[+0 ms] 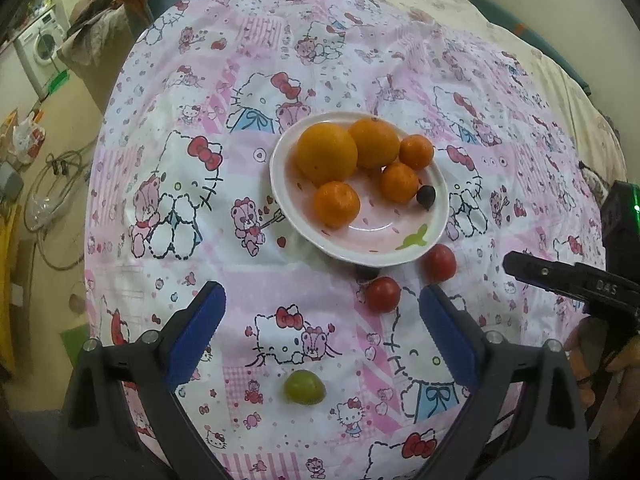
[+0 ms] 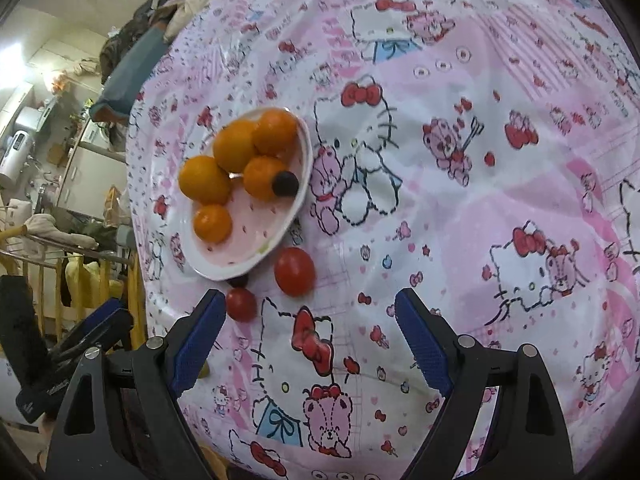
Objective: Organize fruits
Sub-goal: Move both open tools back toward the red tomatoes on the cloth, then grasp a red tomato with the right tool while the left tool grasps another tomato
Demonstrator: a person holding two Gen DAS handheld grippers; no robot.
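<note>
A white and pink plate (image 1: 412,248) (image 2: 292,204) sits on a Hello Kitty cloth and holds several oranges (image 1: 326,152) (image 2: 234,146) and a dark grape (image 1: 425,195) (image 2: 285,184). Two red tomatoes (image 1: 383,294) (image 1: 439,263) (image 2: 294,271) (image 2: 241,304) and another dark grape (image 1: 366,272) (image 2: 239,280) lie on the cloth by the plate's near rim. A green grape (image 1: 304,387) lies between my left gripper's fingers. My left gripper (image 1: 322,320) is open and empty. My right gripper (image 2: 310,326) is open and empty, its left finger (image 2: 200,336) beside the smaller tomato.
The cloth (image 1: 280,60) covers a bed with bedding (image 1: 500,20) behind. The floor at the left holds a washing machine (image 1: 40,46) and hoses (image 1: 52,200). The right gripper's body (image 1: 580,284) shows at the left view's right edge.
</note>
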